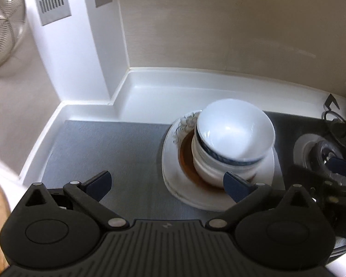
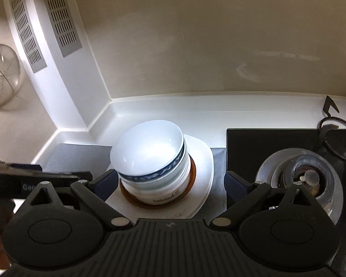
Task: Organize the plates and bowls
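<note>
A stack of white bowls [image 1: 233, 138], the top one with a blue rim band, stands on a white plate [image 1: 173, 159] with a brown ring and a floral mark, on a grey mat [image 1: 99, 147]. The stack also shows in the right wrist view [image 2: 150, 157], on the plate [image 2: 203, 159]. My left gripper [image 1: 167, 184] is open and empty, low over the mat, its right finger at the plate's near edge. My right gripper [image 2: 170, 182] is open and empty, its jaws on either side of the stack's near side, not touching.
A gas burner [image 2: 304, 180] on a black hob [image 2: 265, 143] lies right of the plate. A white counter upstand [image 1: 173, 78] and beige wall close the back. A wire mesh basket [image 1: 2, 23] hangs at far left. Vent grilles [image 2: 60, 16] are on the white column.
</note>
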The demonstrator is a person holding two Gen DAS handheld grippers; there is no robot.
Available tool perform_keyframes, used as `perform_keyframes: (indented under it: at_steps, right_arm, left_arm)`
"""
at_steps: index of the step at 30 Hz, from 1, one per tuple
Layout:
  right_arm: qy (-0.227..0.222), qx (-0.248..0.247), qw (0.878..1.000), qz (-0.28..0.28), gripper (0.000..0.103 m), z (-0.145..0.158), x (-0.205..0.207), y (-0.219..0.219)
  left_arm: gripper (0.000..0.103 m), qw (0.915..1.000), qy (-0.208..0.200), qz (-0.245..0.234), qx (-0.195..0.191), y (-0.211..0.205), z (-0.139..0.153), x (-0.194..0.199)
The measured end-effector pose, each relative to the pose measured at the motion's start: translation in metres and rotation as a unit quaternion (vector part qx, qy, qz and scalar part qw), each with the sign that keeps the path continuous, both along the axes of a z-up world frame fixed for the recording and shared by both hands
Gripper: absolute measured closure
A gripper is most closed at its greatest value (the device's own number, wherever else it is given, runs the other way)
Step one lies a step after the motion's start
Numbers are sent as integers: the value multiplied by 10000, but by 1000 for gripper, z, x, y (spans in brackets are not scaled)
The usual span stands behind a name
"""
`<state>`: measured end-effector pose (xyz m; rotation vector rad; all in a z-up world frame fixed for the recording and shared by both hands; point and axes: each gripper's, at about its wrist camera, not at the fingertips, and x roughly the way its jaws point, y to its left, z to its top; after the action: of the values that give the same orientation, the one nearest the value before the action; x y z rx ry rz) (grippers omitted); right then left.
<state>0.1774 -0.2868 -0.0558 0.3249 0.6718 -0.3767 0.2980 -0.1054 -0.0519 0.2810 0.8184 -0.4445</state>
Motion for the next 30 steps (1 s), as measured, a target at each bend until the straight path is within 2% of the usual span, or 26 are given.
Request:
perform_keyframes:
  at_steps: [4, 9, 16, 18, 20, 23, 26, 30]
  right_arm:
    - [-85, 85, 9999, 85, 4, -2, -20, 4]
    - [-186, -114, 9998, 0, 4, 9, -44, 15]
    - [-192, -366, 9987, -309, 4, 23, -66, 44]
    - [-169, -501, 9982, -271, 4, 26, -71, 56]
    - [-159, -600, 9976, -316, 4, 29, -76, 66]
    - [-162, -525, 9978, -363, 4, 30, -83, 75]
    - [-139, -597, 9972, -435, 3, 30, -89, 84]
    - [-49, -649, 9965, -515, 1, 28, -98, 86]
  left_arm:
    - [0, 9998, -160, 82, -88, 6, 3, -28]
    - [0, 9993, -206, 37, -304, 21, 9, -54]
    - [0, 9985, -515, -133, -128, 46, 21, -83]
    - [0, 9980, -562, -171, -249, 58, 24, -90]
    - [0, 9969, -557, -193, -529, 70, 26, -93]
    - [0, 9967, -496, -198, -618, 78, 23, -99]
    - [0, 9970, -580, -98, -495, 79, 17, -105]
    - [0, 9967, -713, -234, -312, 75, 14, -118]
